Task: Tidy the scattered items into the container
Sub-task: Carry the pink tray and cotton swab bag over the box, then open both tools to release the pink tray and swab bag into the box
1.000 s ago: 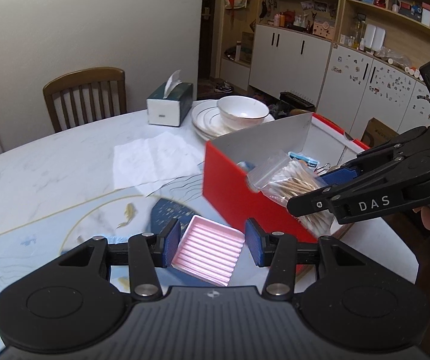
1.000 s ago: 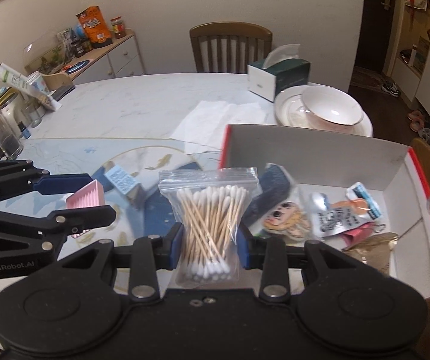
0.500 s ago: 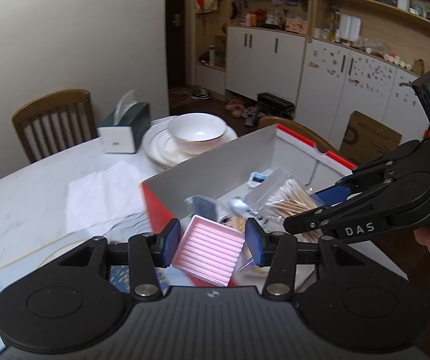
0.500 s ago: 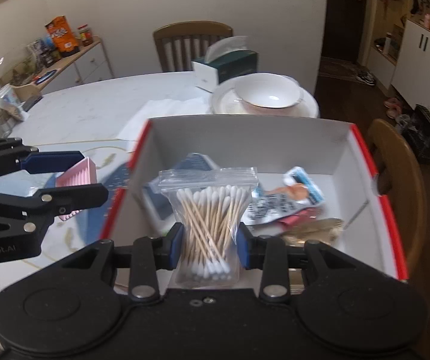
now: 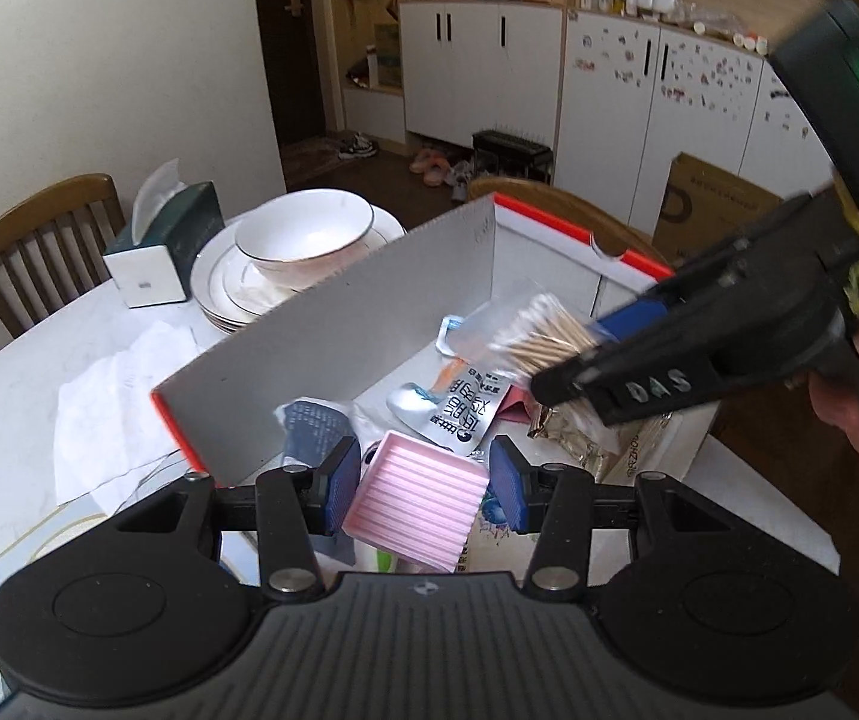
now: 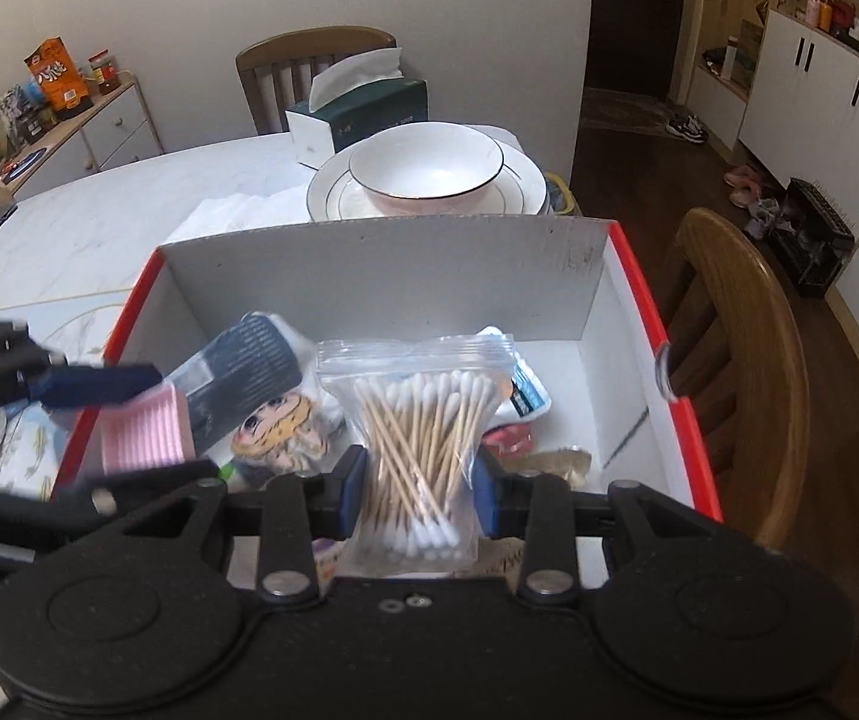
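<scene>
I counted two grippers — my left gripper [image 5: 423, 495] and my right gripper [image 6: 420, 492] — and each pinched one thing: one pink ridged tray [image 5: 417, 507] and one zip bag of cotton swabs [image 6: 420, 444]. There was one red box [image 6: 633, 294], one tissue box [image 6: 363, 111], one white bowl [image 6: 426, 165] on a stack of plates [image 6: 525, 192] whose number I could not tell — and three wooden chairs: one [image 6: 741, 354] beside the box and one [image 6: 309, 48] behind the tissues, and another [image 5: 33, 252] at the table's far side.
</scene>
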The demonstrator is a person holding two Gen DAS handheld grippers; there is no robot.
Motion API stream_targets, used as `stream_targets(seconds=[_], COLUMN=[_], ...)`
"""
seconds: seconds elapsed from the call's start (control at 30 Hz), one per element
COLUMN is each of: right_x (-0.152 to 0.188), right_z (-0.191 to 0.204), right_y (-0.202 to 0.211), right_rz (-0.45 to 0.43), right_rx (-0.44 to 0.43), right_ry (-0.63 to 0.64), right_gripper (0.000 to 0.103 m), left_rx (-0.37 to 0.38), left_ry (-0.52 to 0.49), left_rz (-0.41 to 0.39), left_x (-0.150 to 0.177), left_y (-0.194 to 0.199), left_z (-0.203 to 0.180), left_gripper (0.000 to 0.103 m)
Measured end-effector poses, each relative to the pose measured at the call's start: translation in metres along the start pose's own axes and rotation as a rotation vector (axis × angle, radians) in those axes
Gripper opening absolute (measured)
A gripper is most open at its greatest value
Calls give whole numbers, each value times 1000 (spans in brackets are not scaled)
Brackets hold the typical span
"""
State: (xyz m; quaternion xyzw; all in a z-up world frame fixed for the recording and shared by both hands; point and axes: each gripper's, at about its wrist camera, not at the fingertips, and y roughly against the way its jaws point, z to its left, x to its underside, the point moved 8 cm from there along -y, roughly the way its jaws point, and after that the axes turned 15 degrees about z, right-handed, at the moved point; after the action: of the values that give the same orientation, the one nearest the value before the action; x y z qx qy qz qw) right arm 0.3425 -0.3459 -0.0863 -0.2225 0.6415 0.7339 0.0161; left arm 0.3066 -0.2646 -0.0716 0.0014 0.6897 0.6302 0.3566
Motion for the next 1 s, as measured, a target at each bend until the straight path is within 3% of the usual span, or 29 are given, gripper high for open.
stream_targets(seconds=[0.53,1.0], right_x=[-24,-21], right_z=[9,11], right_y=[-52,-61], right_rz=[99,125], right_rx=[26,21], right_ry=[16,34], right_gripper=[35,39], left_rx=[-14,31], left_ry=[-28,14], left_rz=[79,153], left_x=[-1,6], left_y=[-38,-57], left_z=[-4,3], left_gripper=[46,47])
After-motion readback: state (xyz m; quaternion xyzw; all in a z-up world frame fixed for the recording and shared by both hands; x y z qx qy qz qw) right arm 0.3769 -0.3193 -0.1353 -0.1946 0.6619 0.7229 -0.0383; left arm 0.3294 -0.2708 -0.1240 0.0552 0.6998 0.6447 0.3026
